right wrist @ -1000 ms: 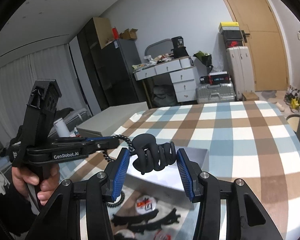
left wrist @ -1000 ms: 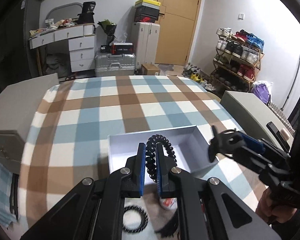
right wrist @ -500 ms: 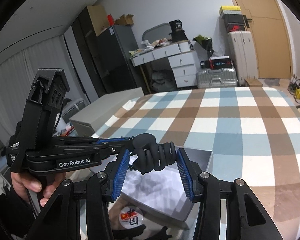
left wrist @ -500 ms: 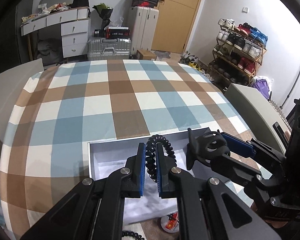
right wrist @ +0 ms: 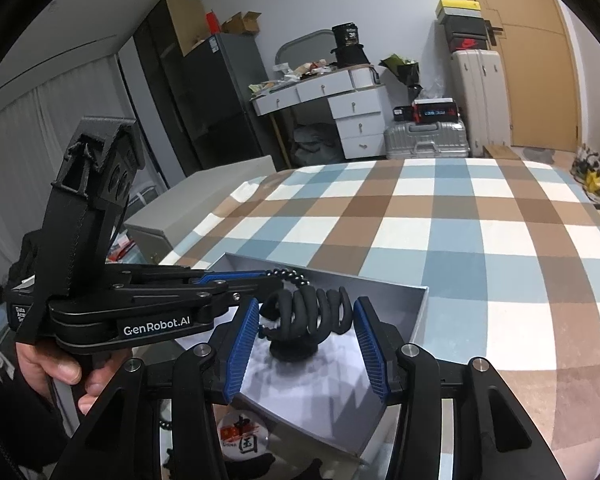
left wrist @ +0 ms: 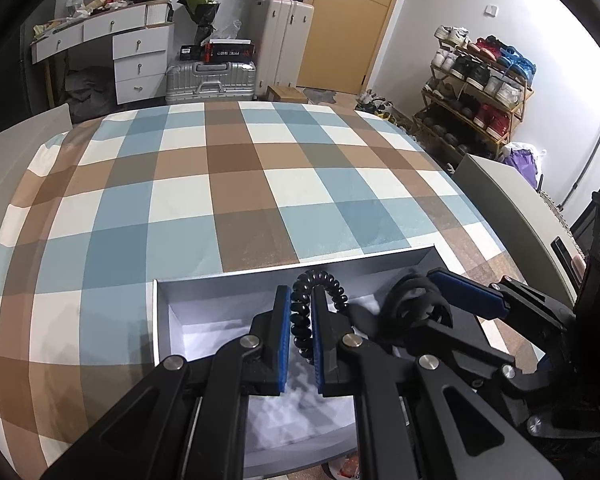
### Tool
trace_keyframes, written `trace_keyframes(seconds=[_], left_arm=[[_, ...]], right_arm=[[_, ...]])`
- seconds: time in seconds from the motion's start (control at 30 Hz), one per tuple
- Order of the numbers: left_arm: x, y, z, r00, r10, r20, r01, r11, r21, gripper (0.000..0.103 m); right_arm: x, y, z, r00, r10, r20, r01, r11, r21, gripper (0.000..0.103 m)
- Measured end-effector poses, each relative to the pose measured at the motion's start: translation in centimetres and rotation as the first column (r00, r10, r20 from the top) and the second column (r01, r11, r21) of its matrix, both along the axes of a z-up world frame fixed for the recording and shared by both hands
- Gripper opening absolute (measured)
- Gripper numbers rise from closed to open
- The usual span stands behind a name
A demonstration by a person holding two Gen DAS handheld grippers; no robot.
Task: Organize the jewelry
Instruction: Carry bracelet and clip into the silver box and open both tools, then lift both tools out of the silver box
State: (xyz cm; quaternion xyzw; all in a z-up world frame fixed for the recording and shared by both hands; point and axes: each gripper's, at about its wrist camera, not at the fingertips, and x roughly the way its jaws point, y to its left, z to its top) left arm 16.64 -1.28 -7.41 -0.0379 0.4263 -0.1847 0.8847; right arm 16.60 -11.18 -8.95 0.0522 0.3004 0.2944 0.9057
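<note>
My left gripper (left wrist: 301,334) is shut on a black spiral hair tie (left wrist: 300,312) and holds it over the open white box (left wrist: 228,280). My right gripper (right wrist: 306,324) is shut on a black claw hair clip (right wrist: 304,316), also over the box (right wrist: 418,312). In the left wrist view the clip (left wrist: 414,308) and right gripper (left wrist: 444,304) sit just right of the hair tie. In the right wrist view the left gripper (right wrist: 272,276) reaches in from the left, with the hair tie (right wrist: 290,276) at its tip.
The box lies on a blue, brown and white checked cloth (left wrist: 236,184). A round badge (right wrist: 240,436) and dark hair accessories (right wrist: 260,462) lie on the cloth in front of the box. Grey furniture (left wrist: 512,208) stands to the right.
Both grippers moved forward and down with their items, from in front of the box to over its inside. The two grippers came closer together.
</note>
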Motion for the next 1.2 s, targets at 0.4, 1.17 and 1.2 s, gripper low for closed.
trace_keyframes(seconds=[0.4,1.17,1.2], left_arm=[[-1.4,0.9,1.5,0.998,0.044,0.053,-0.045,0.999,0.023,0.049],[-8.9,2.2,5.2,0.964,0.135,0.23,-0.146,0.989,0.032,0.079],[-9.2,2.2,5.2,0.961,0.143,0.238,-0.154,0.988,0.03,0.084]], right_arm=[[-1.5,-1.1,1.7,0.998,-0.049,0.05,0.046,0.997,0.061,0.065],[-10.3,-2.9,5.9,0.979,-0.119,0.163,0.106,0.99,0.089,0.103],[-10.7,-2.9,5.9,0.978,-0.12,0.168,0.107,0.99,0.088,0.103]])
